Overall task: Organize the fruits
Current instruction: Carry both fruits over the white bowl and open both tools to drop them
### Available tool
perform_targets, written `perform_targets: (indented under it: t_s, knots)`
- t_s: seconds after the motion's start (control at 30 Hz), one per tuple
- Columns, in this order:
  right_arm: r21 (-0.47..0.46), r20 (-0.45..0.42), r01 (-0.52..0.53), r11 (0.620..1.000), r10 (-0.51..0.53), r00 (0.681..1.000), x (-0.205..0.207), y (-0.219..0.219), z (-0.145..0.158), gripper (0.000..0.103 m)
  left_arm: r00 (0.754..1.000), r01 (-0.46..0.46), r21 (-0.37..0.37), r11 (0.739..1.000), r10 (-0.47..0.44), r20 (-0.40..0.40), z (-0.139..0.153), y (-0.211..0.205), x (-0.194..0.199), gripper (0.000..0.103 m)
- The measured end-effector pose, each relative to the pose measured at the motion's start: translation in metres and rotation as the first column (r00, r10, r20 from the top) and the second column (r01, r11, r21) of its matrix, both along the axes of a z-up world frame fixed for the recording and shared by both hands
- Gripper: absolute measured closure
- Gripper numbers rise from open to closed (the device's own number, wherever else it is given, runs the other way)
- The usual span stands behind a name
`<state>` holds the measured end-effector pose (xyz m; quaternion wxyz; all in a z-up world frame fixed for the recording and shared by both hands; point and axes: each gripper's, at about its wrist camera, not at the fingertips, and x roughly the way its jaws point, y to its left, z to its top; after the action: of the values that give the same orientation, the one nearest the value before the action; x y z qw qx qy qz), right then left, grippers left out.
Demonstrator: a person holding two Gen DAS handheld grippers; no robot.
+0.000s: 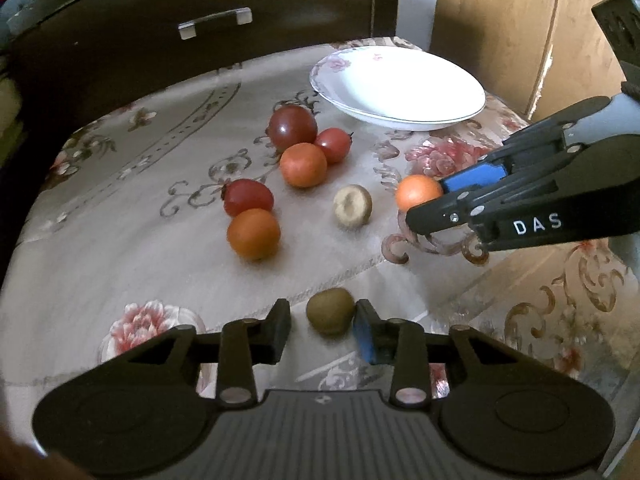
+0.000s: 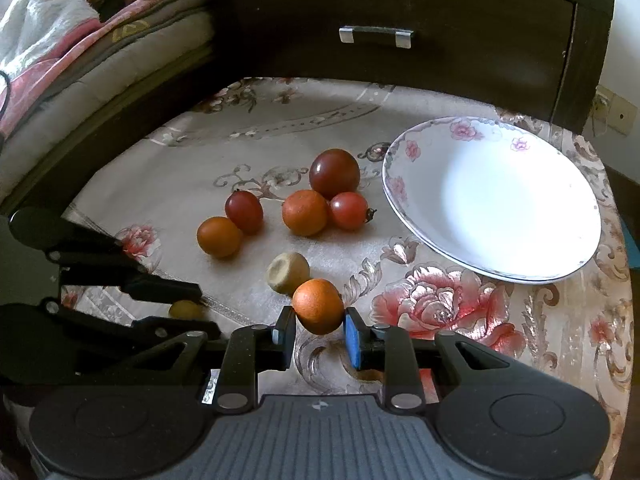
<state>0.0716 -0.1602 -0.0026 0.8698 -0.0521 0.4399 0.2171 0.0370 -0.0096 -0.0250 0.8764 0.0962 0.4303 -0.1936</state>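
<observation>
On the flowered tablecloth lie two oranges (image 1: 253, 233) (image 1: 303, 165), a dark tomato (image 1: 292, 126), two red tomatoes (image 1: 248, 196) (image 1: 334, 144) and a pale beige fruit (image 1: 353, 205). A green-brown kiwi (image 1: 330, 311) rests on the cloth between the fingers of my left gripper (image 1: 322, 330); it touches the blue right pad, with a gap at the left finger. My right gripper (image 2: 319, 330) is shut on a third orange (image 2: 318, 306), just above the cloth, near the beige fruit (image 2: 288, 272). The white flowered plate (image 2: 492, 200) stands empty at the back right.
A dark cabinet with a metal drawer handle (image 2: 376, 36) rises right behind the table. Bedding (image 2: 60, 40) lies to the left. A light wooden panel (image 1: 520, 20) stands behind the plate (image 1: 400, 88). The table's rounded edge runs close along the right.
</observation>
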Motion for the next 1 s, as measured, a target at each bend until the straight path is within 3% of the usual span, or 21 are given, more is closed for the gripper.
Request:
perform_targets:
  t_s: [0.47, 0.83, 1.0]
  knots:
    - [0.016, 0.026, 0.006, 1.000, -0.007, 1.000, -0.006, -0.003, 0.008, 0.083, 1.000, 0.009, -0.016, 1.000, -0.009, -0.020, 0.004, -0.007, 0.004, 0.070]
    - [0.040, 0.103, 0.038, 0.998, -0.042, 0.994, -0.006, -0.011, 0.025, 0.084, 0.998, 0.019, -0.115, 0.993, -0.012, 0.061, 0.039, -0.018, 0.038, 0.070]
    - [0.047, 0.132, 0.093, 0.995, -0.099, 0.986, 0.007, -0.025, 0.035, 0.084, 0.994, 0.047, -0.123, 0.991, -0.034, 0.108, 0.049, -0.041, 0.066, 0.070]
